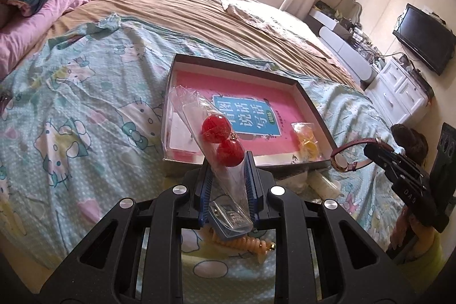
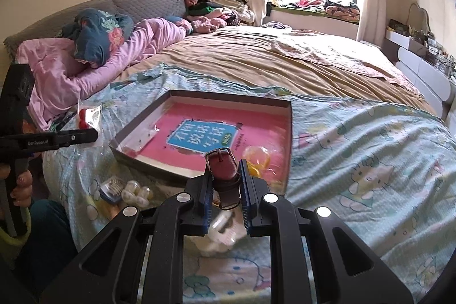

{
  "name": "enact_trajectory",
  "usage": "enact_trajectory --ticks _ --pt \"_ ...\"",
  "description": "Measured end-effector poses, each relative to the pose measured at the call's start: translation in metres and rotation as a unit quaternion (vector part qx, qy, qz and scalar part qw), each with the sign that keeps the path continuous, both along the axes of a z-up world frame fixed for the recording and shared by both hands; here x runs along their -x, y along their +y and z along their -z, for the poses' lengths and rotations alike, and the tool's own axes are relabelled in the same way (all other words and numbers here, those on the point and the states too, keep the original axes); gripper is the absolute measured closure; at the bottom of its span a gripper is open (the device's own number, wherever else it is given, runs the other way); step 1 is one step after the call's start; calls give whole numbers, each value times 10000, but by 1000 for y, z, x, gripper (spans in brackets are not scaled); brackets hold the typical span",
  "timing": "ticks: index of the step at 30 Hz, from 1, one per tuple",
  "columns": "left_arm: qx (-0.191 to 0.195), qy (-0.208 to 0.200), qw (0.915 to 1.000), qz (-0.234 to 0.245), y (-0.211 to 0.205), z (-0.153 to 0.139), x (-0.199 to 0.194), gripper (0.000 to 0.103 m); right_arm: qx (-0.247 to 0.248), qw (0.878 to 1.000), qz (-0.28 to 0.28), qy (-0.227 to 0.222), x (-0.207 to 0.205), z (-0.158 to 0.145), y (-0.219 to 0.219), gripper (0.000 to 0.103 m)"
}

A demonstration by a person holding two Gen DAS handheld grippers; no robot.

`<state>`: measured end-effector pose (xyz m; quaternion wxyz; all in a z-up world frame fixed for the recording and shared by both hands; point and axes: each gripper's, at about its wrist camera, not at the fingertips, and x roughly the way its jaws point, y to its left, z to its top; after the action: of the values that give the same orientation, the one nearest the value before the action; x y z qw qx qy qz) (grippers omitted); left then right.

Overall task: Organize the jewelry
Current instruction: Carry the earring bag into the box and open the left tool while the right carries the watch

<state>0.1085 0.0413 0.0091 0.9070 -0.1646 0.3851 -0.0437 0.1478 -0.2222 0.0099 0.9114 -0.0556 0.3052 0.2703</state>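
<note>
My left claw (image 1: pixel 228 161) is clenched on a clear bag (image 1: pixel 199 116) holding two red baubles (image 1: pixel 223 140), raised at the near edge of the shallow box (image 1: pixel 310 96) on the bedsheet (image 1: pixel 71 118). Inside the box, a pink book (image 1: pixel 256 93) lines the floor, and a small yellow packet (image 1: pixel 305 140) lies at its 4 o'clock corner. At 3 o'clock my right claw (image 2: pixel 225 181) grips a maroon watch strap (image 2: pixel 223 175) (the rose-gold dial (image 1: pixel 340 163) hangs free). Below the box sit a beige spiral hair tie (image 1: pixel 245 244) and whitish pieces (image 2: pixel 136 191).
</note>
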Motion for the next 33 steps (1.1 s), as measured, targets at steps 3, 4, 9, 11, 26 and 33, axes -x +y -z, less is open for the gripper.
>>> enact_trajectory --ticks 3,4,9,11,26,33 --pt "22 47 10000 -8 2 2 -4 89 -20 10000 -36 -35 -4 -2 7 87" --pt "23 60 10000 0 1 3 -6 89 -32 10000 -43 -41 -6 -3 9 87" --pt "3 74 10000 33 -1 3 -13 89 -61 10000 -44 -64 -15 -5 16 87" --pt "-12 84 10000 43 -1 4 -18 89 -81 9999 -37 -59 -18 -5 17 87" --pt "-171 101 9996 198 -16 -1 -53 89 -168 9997 188 -9 -45 -2 13 87" --pt "-238 183 9990 317 -23 4 -75 89 -174 9992 350 36 -54 2 4 87"
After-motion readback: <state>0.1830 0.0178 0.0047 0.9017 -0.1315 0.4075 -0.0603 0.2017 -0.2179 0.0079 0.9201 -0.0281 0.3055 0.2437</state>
